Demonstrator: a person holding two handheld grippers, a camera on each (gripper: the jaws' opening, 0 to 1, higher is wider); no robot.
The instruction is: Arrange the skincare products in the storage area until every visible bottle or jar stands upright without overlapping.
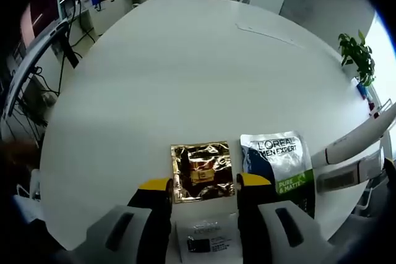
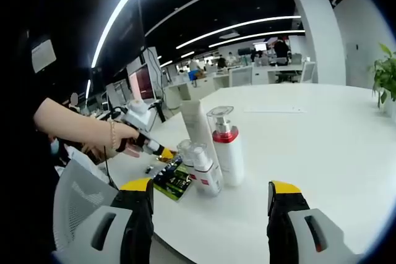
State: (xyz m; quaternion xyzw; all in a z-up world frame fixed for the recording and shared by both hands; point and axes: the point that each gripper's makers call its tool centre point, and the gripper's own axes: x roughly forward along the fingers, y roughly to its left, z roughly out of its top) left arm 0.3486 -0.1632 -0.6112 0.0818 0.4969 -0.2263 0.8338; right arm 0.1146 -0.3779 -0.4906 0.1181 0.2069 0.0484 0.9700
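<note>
My left gripper point(image 1: 204, 183) is open and hovers low over flat sachets on the white table point(image 1: 185, 72): a gold foil one point(image 1: 201, 170), a L'Oreal Men Expert one point(image 1: 278, 164) and a white one point(image 1: 207, 239) between the jaws. Two white containers point(image 1: 349, 159) reach in from the right. In the right gripper view, a tall white tube point(image 2: 198, 125), a pump bottle with a red collar point(image 2: 228, 146) and a small white-capped bottle point(image 2: 204, 168) stand upright close together beside a dark green sachet point(image 2: 173, 180). My right gripper point(image 2: 211, 188) is open, short of them.
A person's hand point(image 2: 117, 135) holds the left gripper point(image 2: 166, 153) just left of the bottles. A potted plant point(image 2: 385, 78) stands at the table's far right edge. Office desks and monitors point(image 2: 139, 85) lie beyond the table. Bare white tabletop stretches right of the bottles.
</note>
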